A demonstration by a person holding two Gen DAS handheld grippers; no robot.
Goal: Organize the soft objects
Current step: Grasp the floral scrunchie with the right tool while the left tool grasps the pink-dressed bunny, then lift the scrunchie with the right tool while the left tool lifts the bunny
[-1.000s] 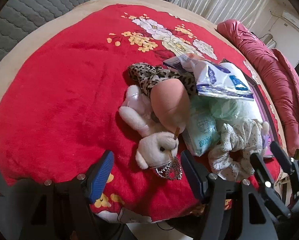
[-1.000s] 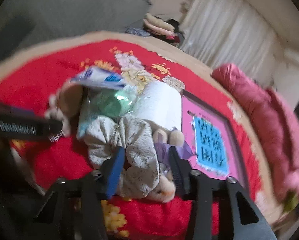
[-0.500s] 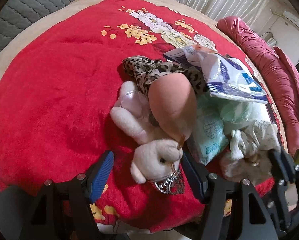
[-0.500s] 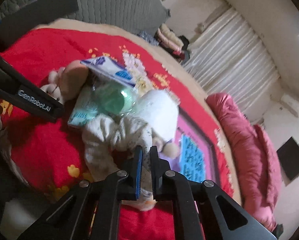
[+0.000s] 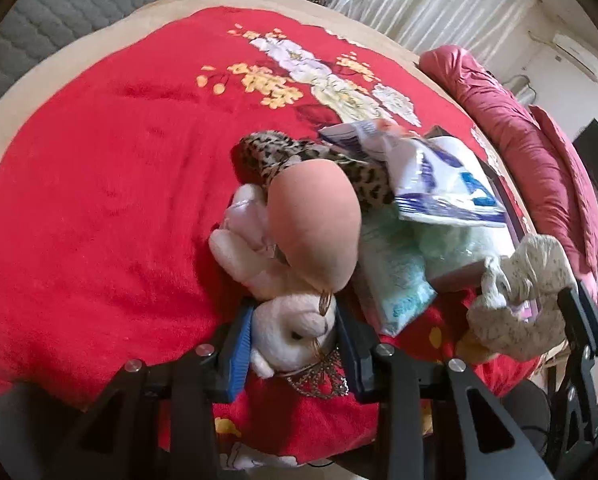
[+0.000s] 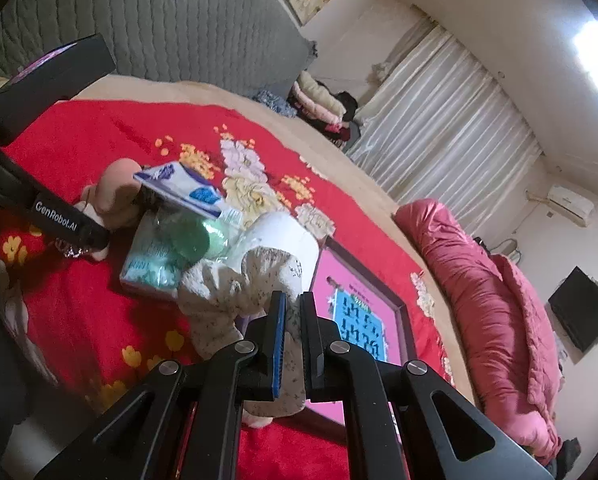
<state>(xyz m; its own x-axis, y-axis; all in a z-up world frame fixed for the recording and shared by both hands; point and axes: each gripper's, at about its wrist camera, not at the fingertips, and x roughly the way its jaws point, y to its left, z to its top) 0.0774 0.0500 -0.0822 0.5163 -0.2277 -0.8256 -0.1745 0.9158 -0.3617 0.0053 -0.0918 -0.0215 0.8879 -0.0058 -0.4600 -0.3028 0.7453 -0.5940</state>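
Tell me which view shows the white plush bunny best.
The left wrist view: the white plush bunny fills the lower centre, its head between the left gripper's jaws. In the right wrist view only a small part of it shows past the left gripper's black finger.

Both views are fisheye: strong barrel bend, black vignette in the corners. Daylight comes through the curtains point(image 6: 443, 128) far ahead of the right gripper point(image 6: 293, 334); a ceiling light point(image 6: 597, 54) up and right of it blows out to white. Colours are saturated, exposure fair. The blanket point(image 5: 111, 184) ahead of the left gripper point(image 5: 295, 344) is evenly lit, with soft shadows under the toys there. The centre is sharp, the rims soft, and the gripper bodies near the lens are dark and slightly blurred.
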